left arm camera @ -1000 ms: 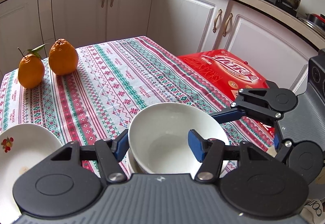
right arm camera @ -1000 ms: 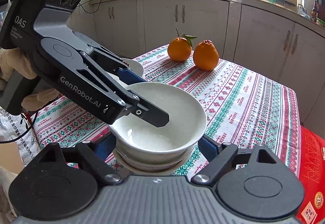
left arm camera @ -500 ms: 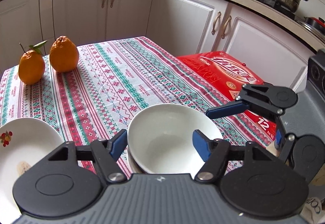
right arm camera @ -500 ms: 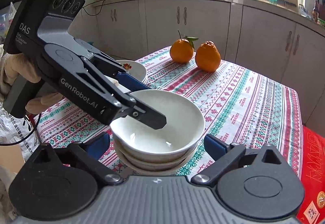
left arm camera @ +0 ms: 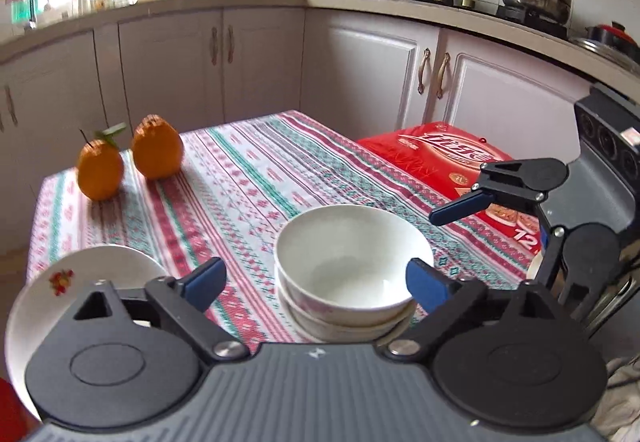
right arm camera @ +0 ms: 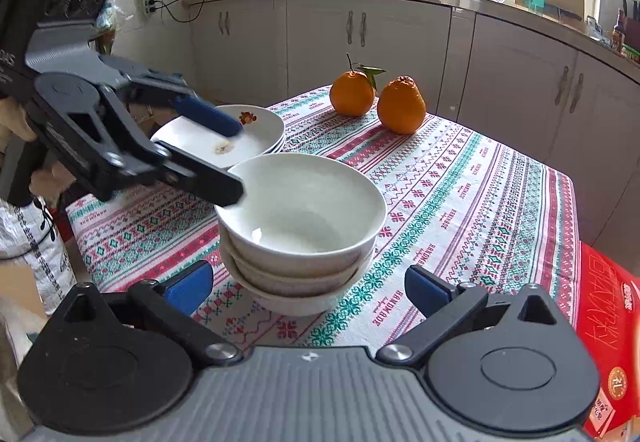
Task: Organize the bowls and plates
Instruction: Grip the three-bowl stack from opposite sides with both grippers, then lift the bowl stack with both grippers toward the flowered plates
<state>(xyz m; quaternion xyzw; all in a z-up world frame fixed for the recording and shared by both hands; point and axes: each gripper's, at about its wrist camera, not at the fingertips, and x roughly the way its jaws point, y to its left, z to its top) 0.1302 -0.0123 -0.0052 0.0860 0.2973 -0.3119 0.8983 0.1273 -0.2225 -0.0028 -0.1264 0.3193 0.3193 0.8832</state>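
A stack of three white bowls (right arm camera: 300, 234) stands on the patterned tablecloth; it also shows in the left wrist view (left arm camera: 352, 266). A stack of white plates (right arm camera: 232, 133) with a small flower print sits behind it, at the lower left in the left wrist view (left arm camera: 80, 282). My left gripper (left arm camera: 316, 282) is open and empty, drawn back from the bowls; it shows above the plates in the right wrist view (right arm camera: 228, 161). My right gripper (right arm camera: 308, 288) is open and empty in front of the bowl stack, its fingers wide of the bowls.
Two oranges (right arm camera: 376, 97) sit at the far end of the table (right arm camera: 480, 201). A red carton (left arm camera: 452, 161) lies beside the table. White kitchen cabinets (left arm camera: 260, 53) ring the room, with a wok and a pot on the counter.
My left gripper let go of the top bowl's rim, opened wide and pulled back and up. My right gripper also drew back from the stack. The top bowl stays on the stack.
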